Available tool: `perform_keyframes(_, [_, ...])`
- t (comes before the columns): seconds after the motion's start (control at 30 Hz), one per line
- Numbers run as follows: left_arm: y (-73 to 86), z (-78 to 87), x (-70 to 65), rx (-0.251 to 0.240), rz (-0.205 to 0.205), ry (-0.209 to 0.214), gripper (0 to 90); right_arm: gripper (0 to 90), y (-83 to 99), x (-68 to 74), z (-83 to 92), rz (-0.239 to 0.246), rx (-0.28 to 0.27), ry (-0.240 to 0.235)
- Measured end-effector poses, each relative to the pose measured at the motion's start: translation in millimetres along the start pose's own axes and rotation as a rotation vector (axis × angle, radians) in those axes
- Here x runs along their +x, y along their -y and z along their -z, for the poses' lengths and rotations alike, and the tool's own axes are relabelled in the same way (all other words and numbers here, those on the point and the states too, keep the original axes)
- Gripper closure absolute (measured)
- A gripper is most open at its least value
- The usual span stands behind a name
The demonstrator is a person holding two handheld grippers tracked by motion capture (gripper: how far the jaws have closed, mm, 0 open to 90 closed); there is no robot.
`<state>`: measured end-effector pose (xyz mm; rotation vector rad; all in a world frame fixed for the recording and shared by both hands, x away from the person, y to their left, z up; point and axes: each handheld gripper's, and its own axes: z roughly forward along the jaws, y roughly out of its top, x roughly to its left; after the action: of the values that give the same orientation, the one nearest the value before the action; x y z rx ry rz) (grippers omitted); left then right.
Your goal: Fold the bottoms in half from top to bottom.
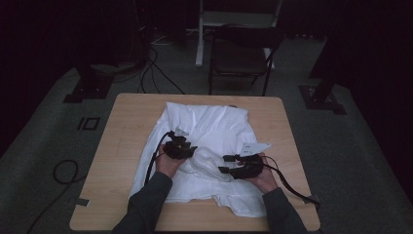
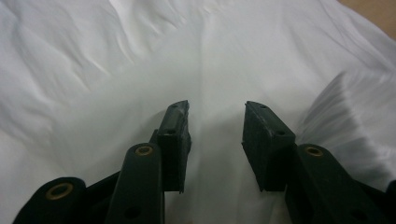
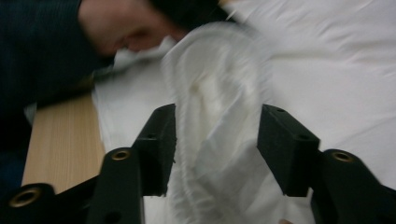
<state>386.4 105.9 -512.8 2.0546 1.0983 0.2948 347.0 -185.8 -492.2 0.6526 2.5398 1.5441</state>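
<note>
High view, one white garment on one table, two tools, left tool open, right tool open.

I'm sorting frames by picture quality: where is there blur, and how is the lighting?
High view: dim, the room behind nearly black, the white garment and table still readable. Right gripper view: a raised fold of cloth between the open jaws is smeared by motion; the hand beyond is soft. Left gripper view: evenly lit, blur only on the fold at right.
</note>
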Motion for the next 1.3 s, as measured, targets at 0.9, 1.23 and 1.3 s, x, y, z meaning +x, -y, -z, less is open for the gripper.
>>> perform_keyframes(0.9, [58.2, 35.9, -23.5, 0.011, -0.087, 0.047, 55.9, 51.3, 23.8, 18.8, -39.1, -0.056, 0.320, 0.032])
perform_keyframes(1.23, [8.3, 34.3, 13.0, -0.094, -0.040, -0.092, 54.3, 44.5, -0.3, -36.5, -29.8, -0.156, 0.147, 0.295])
perform_keyframes(1.3, [-1.1, 26.9, 19.9, -0.100, -0.022, -0.107, 54.3, 42.8, -3.9, -49.2, -33.4, -0.186, 0.140, 0.339])
